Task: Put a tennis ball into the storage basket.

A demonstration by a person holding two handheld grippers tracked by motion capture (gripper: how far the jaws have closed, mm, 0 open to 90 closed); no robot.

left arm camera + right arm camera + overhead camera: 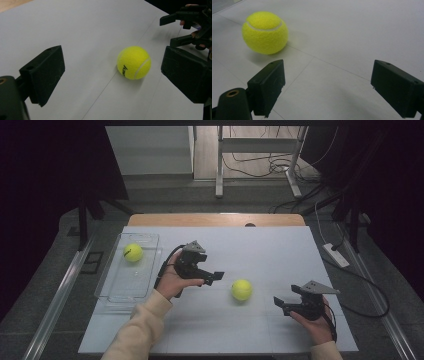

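Here a white desk (280, 250) stands in a dim room, cables on the floor behind. A tennis ball (241, 290) lies between the left hand-held gripper (216, 276) and right hand-held gripper (280, 304), both released and empty. Dark curtains hide the sides.

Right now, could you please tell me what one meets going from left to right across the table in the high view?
Clear tray holding a tennis ball → left gripper → loose tennis ball → right gripper.
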